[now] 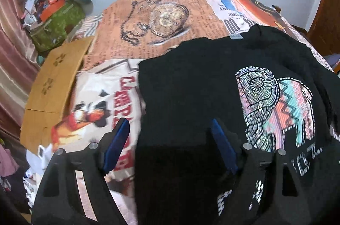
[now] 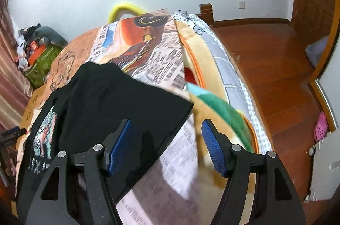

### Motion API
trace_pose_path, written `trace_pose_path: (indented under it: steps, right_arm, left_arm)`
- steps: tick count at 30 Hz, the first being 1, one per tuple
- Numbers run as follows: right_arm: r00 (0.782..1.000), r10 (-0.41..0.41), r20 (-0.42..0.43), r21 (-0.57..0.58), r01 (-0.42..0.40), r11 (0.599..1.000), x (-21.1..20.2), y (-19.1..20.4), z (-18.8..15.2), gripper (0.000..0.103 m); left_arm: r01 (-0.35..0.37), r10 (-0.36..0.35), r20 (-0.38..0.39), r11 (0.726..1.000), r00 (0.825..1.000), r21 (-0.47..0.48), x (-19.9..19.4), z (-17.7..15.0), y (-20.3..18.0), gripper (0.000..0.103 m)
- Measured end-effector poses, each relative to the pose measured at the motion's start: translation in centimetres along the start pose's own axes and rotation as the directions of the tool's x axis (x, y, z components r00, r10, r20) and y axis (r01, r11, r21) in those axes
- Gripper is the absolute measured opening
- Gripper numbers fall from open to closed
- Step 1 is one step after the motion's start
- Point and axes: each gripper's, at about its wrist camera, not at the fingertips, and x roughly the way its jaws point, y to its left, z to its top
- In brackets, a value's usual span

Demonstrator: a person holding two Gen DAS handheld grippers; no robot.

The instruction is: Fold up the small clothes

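Note:
A black T-shirt (image 1: 191, 87) with a sequined pastel graphic lies spread on the printed bedspread (image 1: 161, 12). My left gripper (image 1: 170, 140) hovers over the shirt's left edge. Its jaws stand wide, one blue pad over the bedspread and the other over the black cloth, and neither presses on it. In the right wrist view the same T-shirt (image 2: 110, 97) shows a straight right edge that ends in a corner. My right gripper (image 2: 166, 146) stands open above that edge, its left pad over the cloth and its right pad past it.
A flat cardboard sheet (image 1: 55, 84) lies at the bed's left side, beside a green box (image 1: 57, 27) piled with clutter. A plush orange and green blanket (image 2: 223, 110) hangs off the bed's right side above the wooden floor (image 2: 276, 76). A pink shoe (image 2: 320, 127) lies there.

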Motion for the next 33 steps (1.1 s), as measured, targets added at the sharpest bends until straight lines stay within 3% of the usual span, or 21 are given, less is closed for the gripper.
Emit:
trace_pose_path:
  steps: [7, 12, 17, 23, 27, 33]
  right_arm:
    - [1.0, -0.018, -0.008, -0.03, 0.018, 0.999, 2.1, -0.5, 1.2, 0.043]
    - [0.998, -0.07, -0.002, -0.053, 0.07, 0.996, 2.7, -0.3, 1.4, 0.012]
    - [0.997, -0.07, 0.024, -0.074, 0.071, 0.995, 0.6, 0.5, 1.9, 0.005]
    - [0.996, -0.035, 0.085, -0.126, 0.046, 0.991, -3.0, 3.8, 3.8, 0.005]
    - [0.993, 0.019, 0.113, -0.196, 0.004, 0.981, -4.8, 8.0, 5.5, 0.005]
    - [0.979, 0.163, 0.119, -0.284, -0.124, 0.951, -5.3, 16.3, 8.0, 0.004]
  left_arm:
    - [0.009, -0.009, -0.043, 1.0, 0.999, 0.005, 3.1, 0.0, -1.6, 0.079]
    - [0.034, -0.035, -0.046, 0.999, 0.998, -0.027, 2.8, -0.2, -0.9, 0.079]
    - [0.022, -0.023, -0.012, 1.0, 1.0, -0.019, 0.8, -0.8, 0.0, 0.079]
    - [0.032, -0.031, 0.032, 0.999, 0.999, -0.019, -1.8, -1.8, 1.4, 0.079]
    - [0.035, -0.033, 0.064, 0.999, 0.997, -0.03, -3.2, -2.2, 2.3, 0.079]
    - [0.058, -0.052, 0.078, 0.996, 0.996, -0.074, -4.1, -2.5, 3.9, 0.079]
